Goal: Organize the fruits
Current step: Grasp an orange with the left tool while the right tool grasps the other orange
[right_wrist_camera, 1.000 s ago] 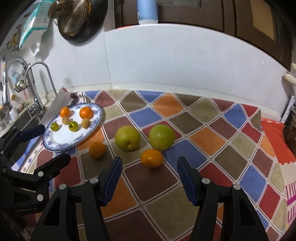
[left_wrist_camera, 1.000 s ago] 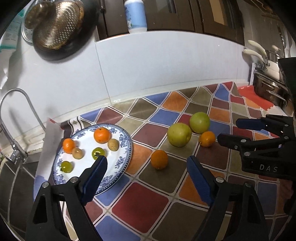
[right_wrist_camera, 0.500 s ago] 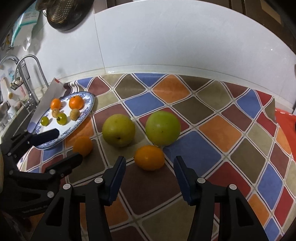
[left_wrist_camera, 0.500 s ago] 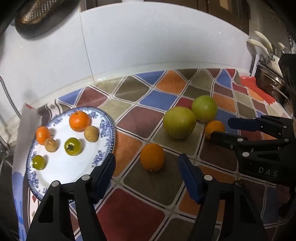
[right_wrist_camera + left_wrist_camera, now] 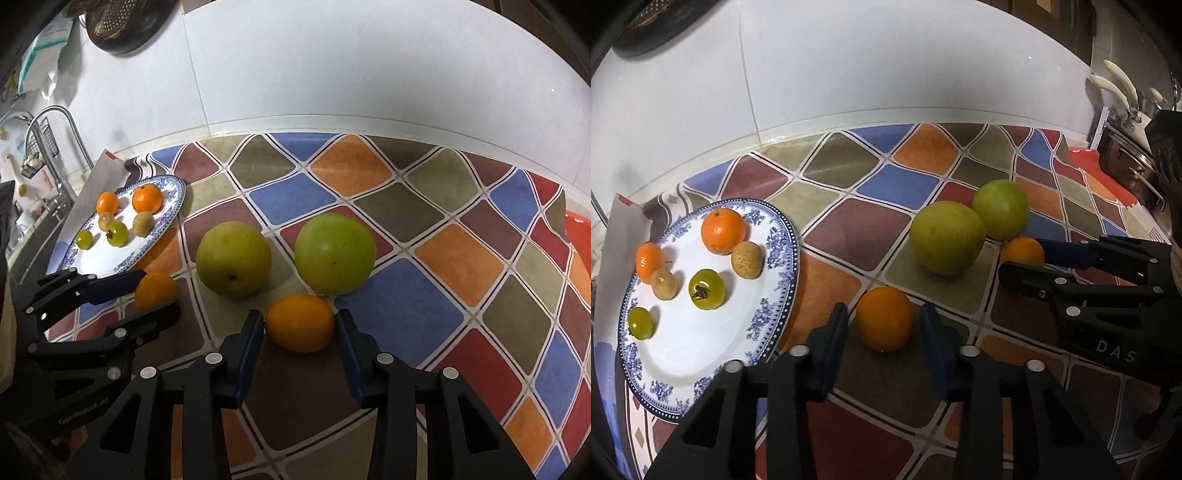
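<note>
While both claws straddle fruit on the desk, neither visibly clamps yet. The left claw [image 5: 882, 325] has come nearly closed around a round, dimpled orange [image 5: 884, 323] near the blue-patterned plate [image 5: 775, 295]; small gaps seem to remain beside its blue pads, though contact is hard to judge. The right claw [image 5: 300, 325] is closing on a smoother, oval orange [image 5: 300, 322], pads right at its sides. Behind them, mid-desk, sit a yellowish pear [image 5: 233, 258] and a green apple [image 5: 334, 254], both large and round. The glossy plate at the desk's left edge carries two mandarins, two brownish longans and two green tomatoes. A diamond-patterned mat [image 5: 443, 258] covers the desk; the claws' black frames hide its near edge.
</note>
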